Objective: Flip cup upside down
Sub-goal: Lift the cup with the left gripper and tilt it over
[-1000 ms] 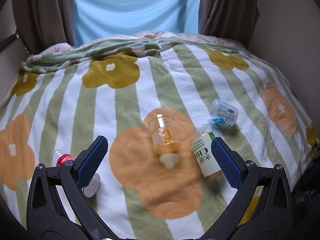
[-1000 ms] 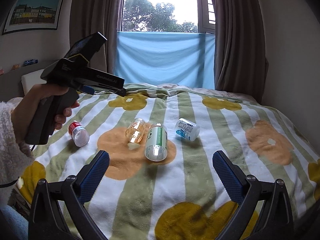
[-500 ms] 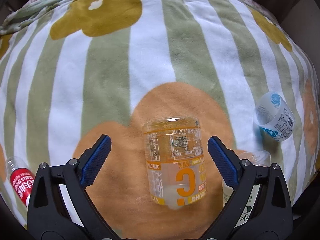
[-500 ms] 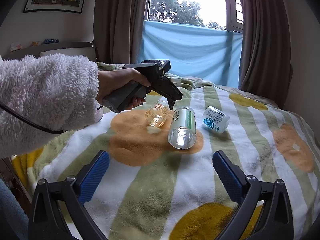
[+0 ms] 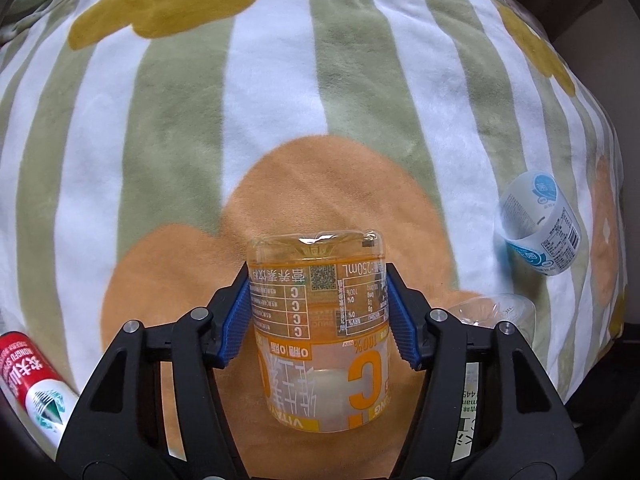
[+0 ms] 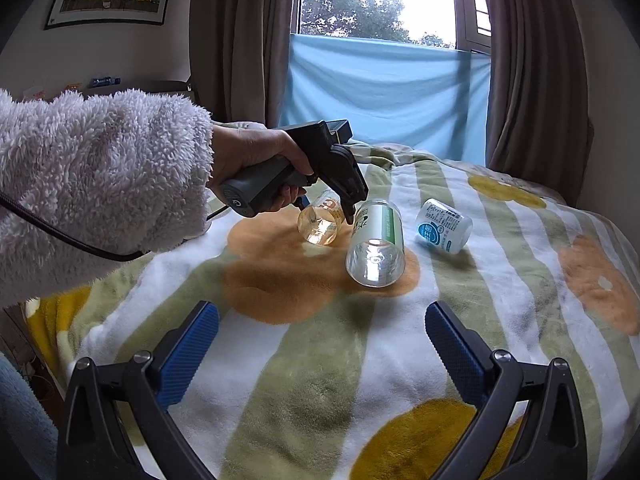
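A clear orange-labelled cup [image 5: 320, 320], cut from a 250 mL drink bottle, lies on its side on the flowered blanket [image 5: 192, 128]. My left gripper [image 5: 318, 316] is shut on it, blue pads pressing both sides. The right wrist view shows the same cup [image 6: 320, 222] held at the left gripper's tip [image 6: 346, 200], its open end facing the camera. My right gripper [image 6: 322, 340] is open and empty, low over the blanket's near part [image 6: 320, 380].
A green-labelled clear cup [image 6: 376, 248] lies on its side just right of the held cup. A blue-and-white cup [image 6: 442, 226] lies farther right. A red-labelled bottle [image 5: 32, 388] lies at the left. Curtains and a window stand behind the bed.
My left gripper moved down onto the orange cup and closed on it. The right gripper stayed open and shifted slightly nearer.
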The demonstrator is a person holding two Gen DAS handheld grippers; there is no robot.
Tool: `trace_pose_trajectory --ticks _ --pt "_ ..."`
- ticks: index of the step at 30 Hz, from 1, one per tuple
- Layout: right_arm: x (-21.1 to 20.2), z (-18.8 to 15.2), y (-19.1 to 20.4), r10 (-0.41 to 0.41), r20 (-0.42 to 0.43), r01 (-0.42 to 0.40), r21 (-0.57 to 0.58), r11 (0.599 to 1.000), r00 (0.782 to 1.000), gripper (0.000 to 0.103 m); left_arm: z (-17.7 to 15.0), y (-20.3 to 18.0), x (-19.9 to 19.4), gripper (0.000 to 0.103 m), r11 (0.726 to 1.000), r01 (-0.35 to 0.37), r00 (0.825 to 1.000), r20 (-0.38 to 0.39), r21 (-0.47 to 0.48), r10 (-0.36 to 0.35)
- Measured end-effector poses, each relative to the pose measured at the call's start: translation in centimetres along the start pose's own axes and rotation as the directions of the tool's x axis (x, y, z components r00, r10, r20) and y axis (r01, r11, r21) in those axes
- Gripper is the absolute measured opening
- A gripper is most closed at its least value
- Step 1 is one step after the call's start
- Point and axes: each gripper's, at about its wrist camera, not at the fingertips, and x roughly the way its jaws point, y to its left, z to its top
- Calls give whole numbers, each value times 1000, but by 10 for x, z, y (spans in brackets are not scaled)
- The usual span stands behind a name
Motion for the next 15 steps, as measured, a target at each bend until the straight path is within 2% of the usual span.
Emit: trace_pose_trajectory --ticks 6,15 --pt "5 -3 -2 27 -27 -26 17 1000 999 103 -22 -5 -29 57 999 -25 999 47 43 23" --pt "-14 0 7 30 -13 -30 3 1000 999 103 -87 -15 -94 56 994 -34 995 95 107 24"
